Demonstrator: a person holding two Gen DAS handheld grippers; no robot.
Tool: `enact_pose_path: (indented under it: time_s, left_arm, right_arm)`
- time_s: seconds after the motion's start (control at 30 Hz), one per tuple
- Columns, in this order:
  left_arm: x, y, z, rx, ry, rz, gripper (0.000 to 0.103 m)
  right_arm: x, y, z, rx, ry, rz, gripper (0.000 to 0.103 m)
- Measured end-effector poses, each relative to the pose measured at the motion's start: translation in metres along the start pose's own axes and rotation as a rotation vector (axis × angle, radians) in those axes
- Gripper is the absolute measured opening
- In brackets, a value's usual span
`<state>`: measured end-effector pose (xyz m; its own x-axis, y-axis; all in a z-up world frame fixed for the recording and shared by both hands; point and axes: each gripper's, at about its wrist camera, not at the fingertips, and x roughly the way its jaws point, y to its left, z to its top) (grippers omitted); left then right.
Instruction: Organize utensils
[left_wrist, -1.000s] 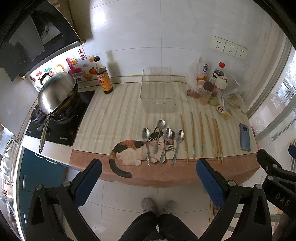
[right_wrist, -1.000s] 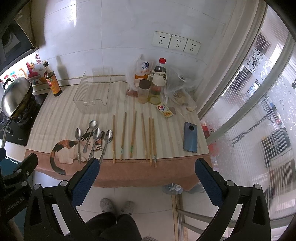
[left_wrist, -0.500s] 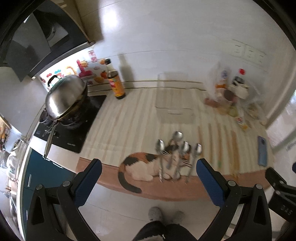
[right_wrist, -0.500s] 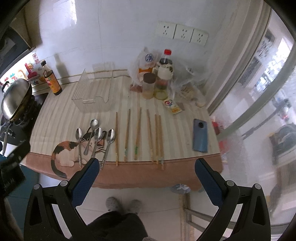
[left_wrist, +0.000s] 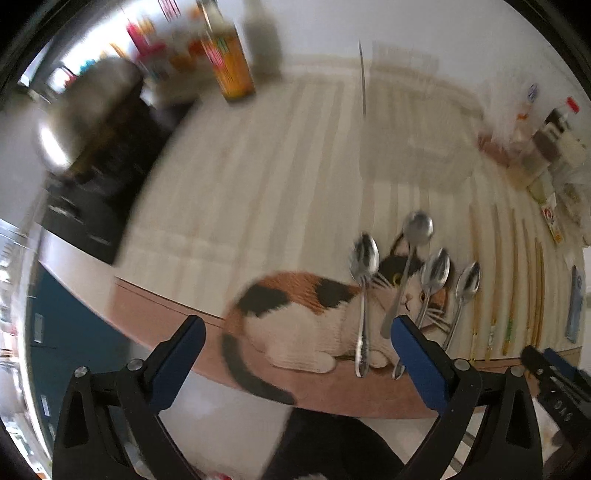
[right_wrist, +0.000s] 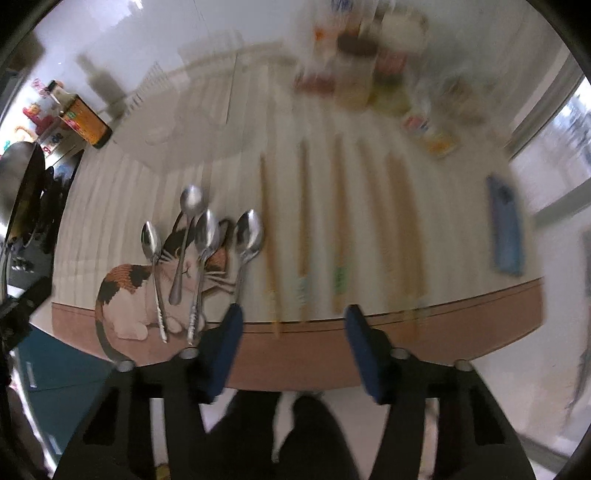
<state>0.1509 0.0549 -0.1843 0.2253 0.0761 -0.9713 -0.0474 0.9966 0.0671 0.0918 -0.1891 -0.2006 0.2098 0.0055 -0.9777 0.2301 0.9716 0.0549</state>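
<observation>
Several metal spoons (left_wrist: 364, 295) (right_wrist: 249, 240) lie on the cat picture of the striped mat (left_wrist: 258, 184). Several wooden chopsticks (right_wrist: 303, 221) (left_wrist: 513, 280) lie in a row to their right. A clear plastic bin (left_wrist: 413, 122) (right_wrist: 177, 110) stands at the back, blurred. My left gripper (left_wrist: 297, 345) is open and empty at the counter's front edge, over the cat picture and left of the spoon handles. My right gripper (right_wrist: 293, 328) is open and empty, narrower than before, at the front edge below the chopstick ends.
A soy sauce bottle (left_wrist: 227, 62) (right_wrist: 83, 120) stands at the back left beside a wok on the stove (left_wrist: 96, 122). Jars and bags (right_wrist: 369, 62) crowd the back right. A blue phone (right_wrist: 506, 225) lies at the right of the mat.
Both grippers have moved down and forward, close to the counter's front edge. The right jaws have narrowed. Both views are blurred by motion.
</observation>
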Motion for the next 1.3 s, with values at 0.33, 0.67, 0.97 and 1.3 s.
enact_pose_path:
  time_s: [0.33, 0.67, 0.97, 1.3]
  left_arm:
    - [0.098, -0.039, 0.015, 0.086, 0.238, -0.167, 0.056]
    - [0.097, -0.042, 0.025, 0.191, 0.209, -0.102, 0.004]
    - [0.080, 0.002, 0.021, 0.191, 0.197, -0.087, 0.004]
    - [0.079, 0.004, 0.021, 0.198, 0.190, -0.101, 0.004]
  right_arm:
    - [0.048, 0.009, 0.012, 0.098, 0.099, -0.047, 0.050]
    - [0.066, 0.014, 0.023, 0.144, 0.138, -0.047, 0.050]
    - [0.107, 0.044, 0.035, 0.151, 0.162, -0.011, 0.049]
    - [0.129, 0.076, 0.045, 0.063, 0.159, -0.096, 0.025]
